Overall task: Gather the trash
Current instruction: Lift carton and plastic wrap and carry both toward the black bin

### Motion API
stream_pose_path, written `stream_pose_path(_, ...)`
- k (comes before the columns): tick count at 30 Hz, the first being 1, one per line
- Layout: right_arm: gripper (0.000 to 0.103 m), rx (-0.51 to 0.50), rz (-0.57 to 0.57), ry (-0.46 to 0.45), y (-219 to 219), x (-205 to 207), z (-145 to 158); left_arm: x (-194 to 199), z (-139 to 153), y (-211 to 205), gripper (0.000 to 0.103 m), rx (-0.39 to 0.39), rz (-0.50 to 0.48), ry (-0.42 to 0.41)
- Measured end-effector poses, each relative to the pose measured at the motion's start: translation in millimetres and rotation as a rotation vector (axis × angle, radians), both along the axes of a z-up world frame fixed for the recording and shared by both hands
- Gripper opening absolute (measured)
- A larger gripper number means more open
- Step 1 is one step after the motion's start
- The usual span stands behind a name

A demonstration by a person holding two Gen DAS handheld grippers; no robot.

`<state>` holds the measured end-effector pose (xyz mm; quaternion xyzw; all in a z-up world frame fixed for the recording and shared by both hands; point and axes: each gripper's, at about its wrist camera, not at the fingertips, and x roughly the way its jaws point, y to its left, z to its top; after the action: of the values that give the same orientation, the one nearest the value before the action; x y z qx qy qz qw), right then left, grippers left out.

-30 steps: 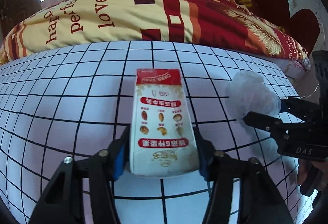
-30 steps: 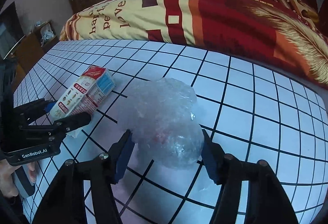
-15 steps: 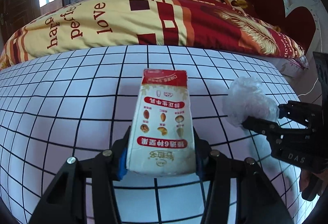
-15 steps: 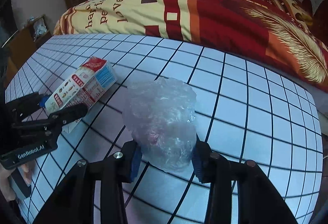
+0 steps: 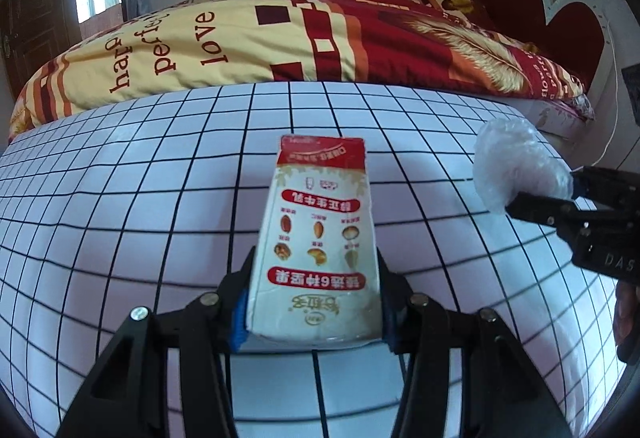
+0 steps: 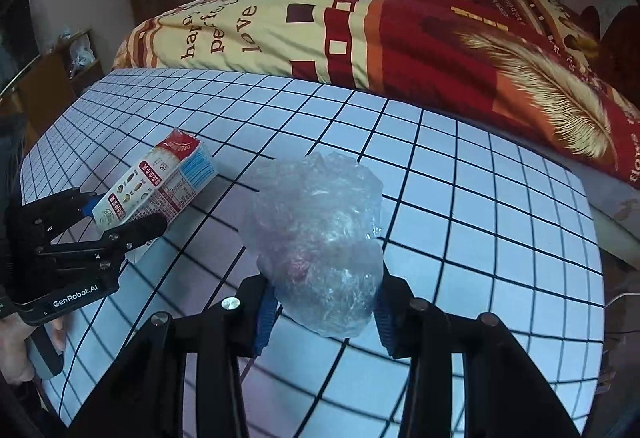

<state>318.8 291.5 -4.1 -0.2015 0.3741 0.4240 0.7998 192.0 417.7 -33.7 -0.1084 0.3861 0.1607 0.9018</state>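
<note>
A cream carton (image 5: 316, 250) with a red top band, red label strips and small brown nut pictures; its side panel (image 6: 196, 167) is blue and white. A clear, crinkled plastic wad (image 6: 316, 250) with a reddish tint inside. A white cloth (image 5: 120, 197) gridded with black lines. A yellow and red quilt (image 5: 280, 33) with brown lettering and a golden feather print. Black grippers (image 5: 312, 306) with blue pads (image 5: 240, 318).

One milk carton (image 5: 316, 250), one crumpled clear plastic wad (image 6: 316, 250), and two grippers: the left gripper (image 5: 314, 302) and the right gripper (image 6: 324, 302). One gridded tabletop (image 5: 120, 222) and one bed quilt (image 5: 280, 37).
</note>
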Motion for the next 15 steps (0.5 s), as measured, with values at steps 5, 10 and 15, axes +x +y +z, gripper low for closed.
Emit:
stream_pose_path(5, 0.044, 0.003, -0.006, -0.011, -15, -15, 11, -14, 8, -10, 0.051, -0.004, -0.005, -0.01)
stream_pose_path(10, 0.044, 0.037, -0.015, -0.014, -37, -32, 24, -31, 21, -21, 0.051, 0.003, -0.015, -0.037)
stream_pose_path(15, 0.044, 0.131, -0.033, -0.014, -71, -55, 41, -52, 38, -37, 0.051, 0.023, -0.03, -0.077)
